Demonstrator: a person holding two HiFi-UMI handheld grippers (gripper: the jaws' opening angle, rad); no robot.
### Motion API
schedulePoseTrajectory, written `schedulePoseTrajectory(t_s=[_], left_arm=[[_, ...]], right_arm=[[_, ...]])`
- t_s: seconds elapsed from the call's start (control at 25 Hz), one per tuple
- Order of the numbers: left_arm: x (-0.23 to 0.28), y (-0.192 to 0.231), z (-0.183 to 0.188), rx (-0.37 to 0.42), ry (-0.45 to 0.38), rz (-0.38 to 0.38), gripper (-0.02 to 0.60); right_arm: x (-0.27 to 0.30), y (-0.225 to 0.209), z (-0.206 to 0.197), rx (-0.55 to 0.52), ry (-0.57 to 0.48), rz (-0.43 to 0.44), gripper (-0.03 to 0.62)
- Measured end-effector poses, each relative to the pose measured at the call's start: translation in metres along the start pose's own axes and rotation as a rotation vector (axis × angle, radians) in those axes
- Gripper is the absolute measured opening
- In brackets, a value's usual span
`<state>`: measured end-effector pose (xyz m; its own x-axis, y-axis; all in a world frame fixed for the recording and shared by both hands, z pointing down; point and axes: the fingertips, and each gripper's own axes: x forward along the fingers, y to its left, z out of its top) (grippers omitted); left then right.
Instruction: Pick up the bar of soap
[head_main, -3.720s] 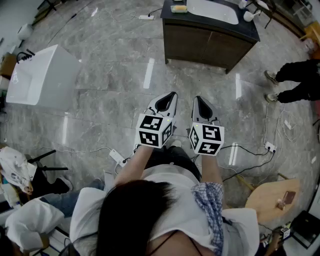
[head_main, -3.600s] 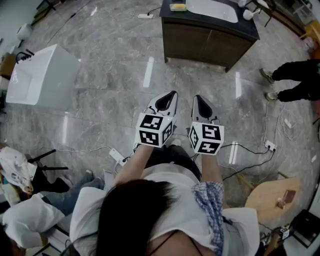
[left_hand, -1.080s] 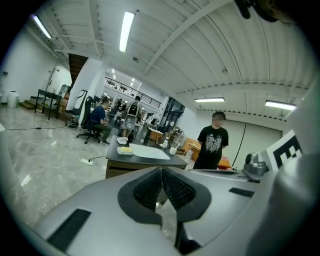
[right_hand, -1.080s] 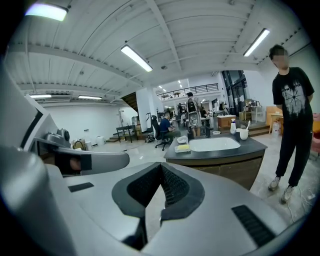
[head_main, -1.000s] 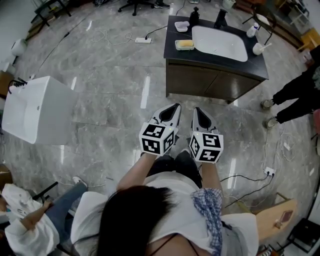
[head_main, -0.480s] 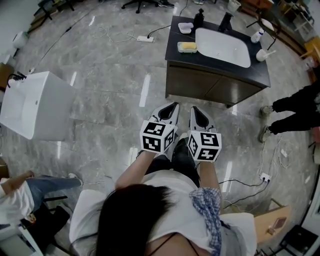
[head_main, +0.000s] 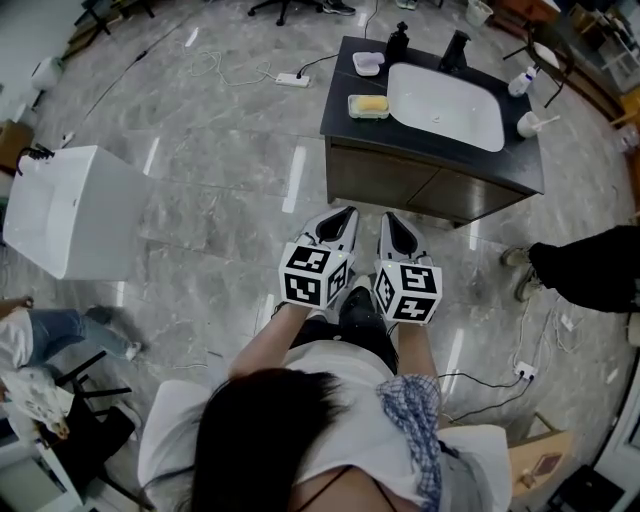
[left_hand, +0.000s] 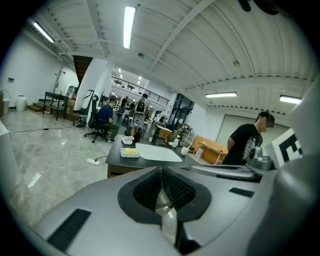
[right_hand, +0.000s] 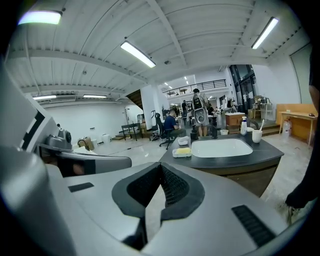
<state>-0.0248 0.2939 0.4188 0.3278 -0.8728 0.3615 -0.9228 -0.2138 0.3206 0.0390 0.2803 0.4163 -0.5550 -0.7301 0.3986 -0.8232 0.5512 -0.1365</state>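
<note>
A yellow bar of soap (head_main: 369, 104) lies in a clear dish on the dark vanity counter (head_main: 345, 72), left of the white sink basin (head_main: 445, 104). The soap (left_hand: 130, 151) shows small and far in the left gripper view, and the soap (right_hand: 183, 150) likewise in the right gripper view. My left gripper (head_main: 344, 213) and right gripper (head_main: 392, 217) are held side by side at waist height, well short of the vanity. Both are shut with nothing between the jaws.
A dark bottle (head_main: 397, 42), a black tap (head_main: 455, 48), a small white dish (head_main: 367, 62) and cups (head_main: 528, 123) stand round the basin. A white tub (head_main: 62, 208) sits at left. Cables (head_main: 495, 378) and a power strip (head_main: 292, 79) lie on the floor. A person's legs (head_main: 585, 272) are at right.
The person has walked toward the vanity, so it sits nearer and more central. Both grippers stayed shut and together. The bystander at right shifted position.
</note>
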Motion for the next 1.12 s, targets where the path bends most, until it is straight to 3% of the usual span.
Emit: schedulePoseTrajectory(t_s=[0.56, 1.12], left_arm=[[0.103, -0.018, 0.033, -0.018, -0.006, 0.08, 0.014], [0.132, -0.016, 0.038, -0.025, -0.002, 0.136, 0.014]], right_arm=[[0.054, -0.088, 0.033, -0.009, 0.015, 0.093, 0.016], [0.072, -0.113, 0.038, -0.022, 0.037, 0.143, 0.017]])
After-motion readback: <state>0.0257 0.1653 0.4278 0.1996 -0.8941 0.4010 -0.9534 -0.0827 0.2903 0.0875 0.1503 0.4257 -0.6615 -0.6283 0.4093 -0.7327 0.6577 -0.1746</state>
